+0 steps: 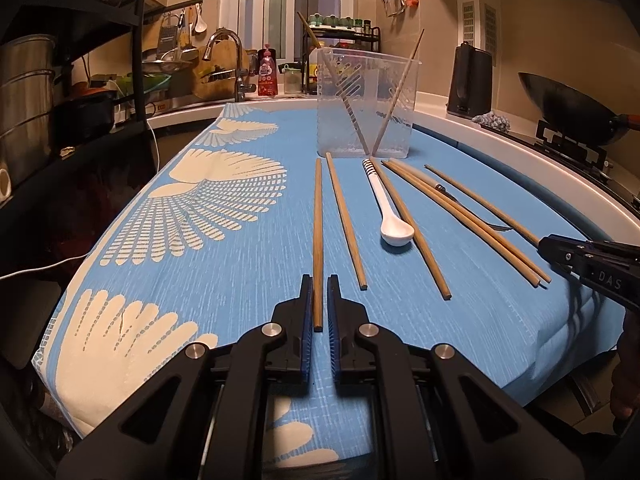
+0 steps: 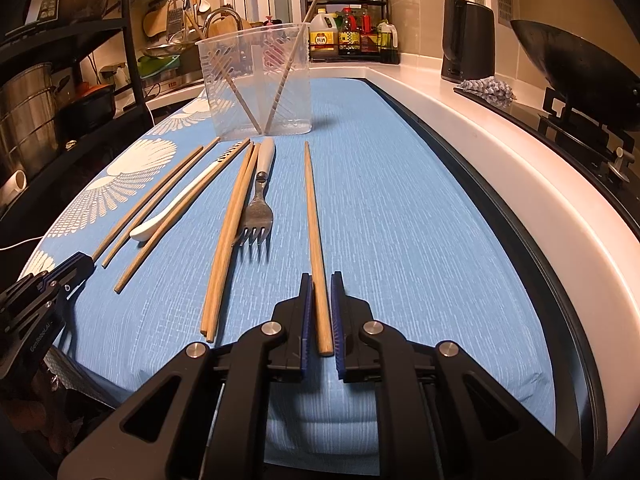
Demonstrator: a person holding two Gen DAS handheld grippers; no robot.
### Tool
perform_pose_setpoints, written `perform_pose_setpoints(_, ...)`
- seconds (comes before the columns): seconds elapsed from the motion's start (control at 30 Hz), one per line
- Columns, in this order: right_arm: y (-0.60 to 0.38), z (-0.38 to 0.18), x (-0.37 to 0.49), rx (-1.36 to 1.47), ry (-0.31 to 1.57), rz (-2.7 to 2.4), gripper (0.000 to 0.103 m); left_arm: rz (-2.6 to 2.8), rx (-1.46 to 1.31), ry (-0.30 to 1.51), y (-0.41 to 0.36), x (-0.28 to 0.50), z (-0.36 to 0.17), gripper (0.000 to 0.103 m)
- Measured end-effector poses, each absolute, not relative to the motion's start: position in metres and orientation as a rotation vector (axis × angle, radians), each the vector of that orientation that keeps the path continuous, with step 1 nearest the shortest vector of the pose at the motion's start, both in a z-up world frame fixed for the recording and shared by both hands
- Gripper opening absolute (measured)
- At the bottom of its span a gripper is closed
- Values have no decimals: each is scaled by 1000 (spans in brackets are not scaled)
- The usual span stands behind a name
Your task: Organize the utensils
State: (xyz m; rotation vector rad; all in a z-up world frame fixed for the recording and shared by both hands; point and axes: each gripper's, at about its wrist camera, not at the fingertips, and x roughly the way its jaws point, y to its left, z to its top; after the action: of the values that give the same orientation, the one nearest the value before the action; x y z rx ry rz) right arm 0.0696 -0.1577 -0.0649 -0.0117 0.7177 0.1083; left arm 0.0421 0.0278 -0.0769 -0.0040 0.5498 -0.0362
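Observation:
Several wooden chopsticks, a white spoon (image 1: 390, 216) and a fork (image 2: 256, 216) lie on a blue patterned cloth (image 1: 224, 272). A clear plastic container (image 1: 366, 100) at the back holds two chopsticks. My left gripper (image 1: 319, 280) straddles the near end of the leftmost chopstick (image 1: 317, 240), jaws narrowly apart with small gaps on both sides. My right gripper (image 2: 320, 280) straddles the near end of the rightmost chopstick (image 2: 314, 232) the same way. Each gripper shows in the other's view, the right gripper (image 1: 592, 264) and the left gripper (image 2: 48, 284).
A white counter rim (image 2: 500, 136) runs along the right, with a black wok (image 2: 576, 52) on a stove, a black kettle (image 2: 466, 36) and a cloth rag (image 2: 486, 88). A sink tap (image 1: 228, 60) and black shelving with pots (image 1: 28, 92) stand at the left.

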Motion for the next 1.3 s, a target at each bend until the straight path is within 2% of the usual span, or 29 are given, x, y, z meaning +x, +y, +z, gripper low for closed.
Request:
perform_pose_setpoints(1.1,-152,-66,65,-17,702,89,10,-36,9,538,24,39,-78,7)
perform_pose_setpoints(1.3,-153,-65,64,-20,711,98,7,-46,8,544,24,40,-76,5)
